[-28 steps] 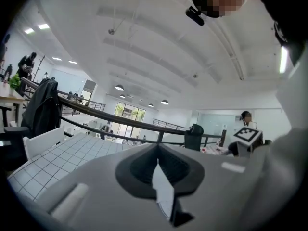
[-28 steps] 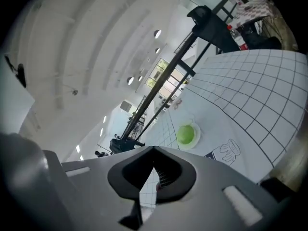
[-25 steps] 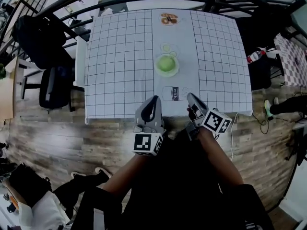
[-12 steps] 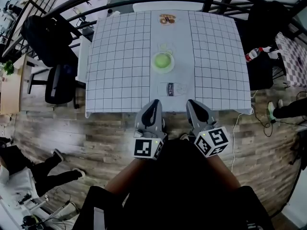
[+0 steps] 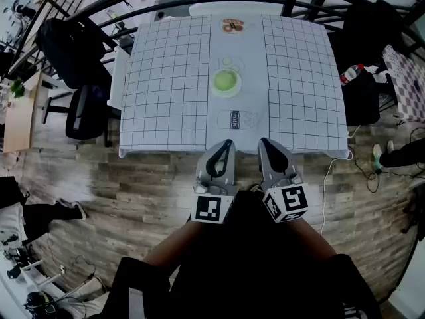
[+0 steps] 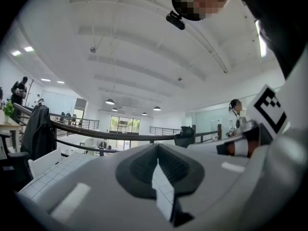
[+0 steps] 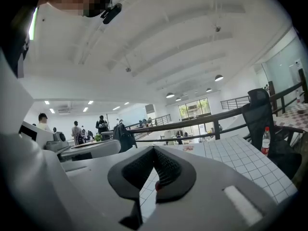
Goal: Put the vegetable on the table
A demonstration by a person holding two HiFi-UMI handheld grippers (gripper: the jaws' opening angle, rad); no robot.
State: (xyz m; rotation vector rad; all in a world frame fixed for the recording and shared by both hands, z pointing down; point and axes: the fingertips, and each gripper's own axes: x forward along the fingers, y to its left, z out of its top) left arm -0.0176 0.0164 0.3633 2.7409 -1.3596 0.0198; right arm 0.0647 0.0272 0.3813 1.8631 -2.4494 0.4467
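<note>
Left gripper (image 5: 224, 145) and right gripper (image 5: 265, 143): pale grey shells, black ribbed pads; black-and-white marker cube (image 5: 212, 208) at each one's six o'clock end; black clothing (image 5: 252, 264).

1. The head view looks steeply down from high above the whole tabletop (image 5: 166, 78).
2. Both gripper views sit low beyond its near edge, facing across that same tabletop.

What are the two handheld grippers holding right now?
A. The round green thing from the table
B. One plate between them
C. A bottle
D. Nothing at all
D: the left gripper and the right gripper both have their jaws together with nothing between them. They are held short of the table, and the green vegetable lies untouched at the table's middle.
</note>
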